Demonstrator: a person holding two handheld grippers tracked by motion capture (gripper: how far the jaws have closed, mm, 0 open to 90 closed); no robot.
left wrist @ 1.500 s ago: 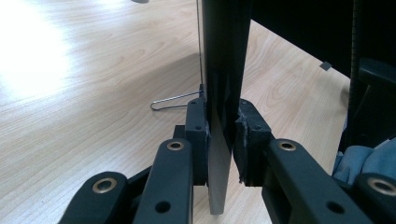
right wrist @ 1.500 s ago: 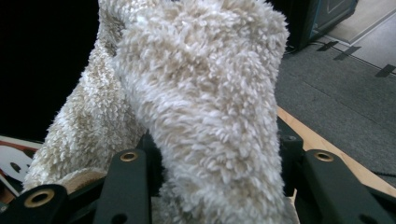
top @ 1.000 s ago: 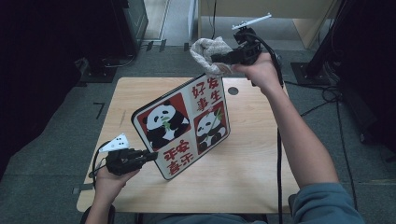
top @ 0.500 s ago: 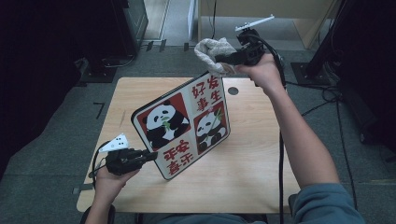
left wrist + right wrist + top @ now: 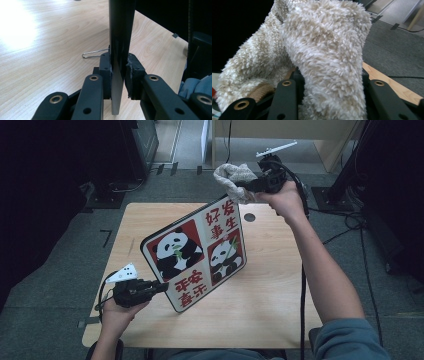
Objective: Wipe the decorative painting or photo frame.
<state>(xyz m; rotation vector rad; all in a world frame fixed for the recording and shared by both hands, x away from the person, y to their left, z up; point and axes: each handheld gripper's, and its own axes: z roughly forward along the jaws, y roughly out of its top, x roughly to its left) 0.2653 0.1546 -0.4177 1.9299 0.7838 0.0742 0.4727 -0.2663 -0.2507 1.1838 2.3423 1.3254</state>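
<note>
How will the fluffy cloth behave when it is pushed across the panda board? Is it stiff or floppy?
Probably floppy: the fluffy cloth bunches and droops around the right gripper. Its deep pile looks soft and light, so it should mould to the panda board, which the left gripper clamps by its edge.

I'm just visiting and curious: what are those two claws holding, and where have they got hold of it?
The left gripper clamps the panda board by its lower edge. The right gripper grips a fluffy cream cloth by a bunched fold.
</note>
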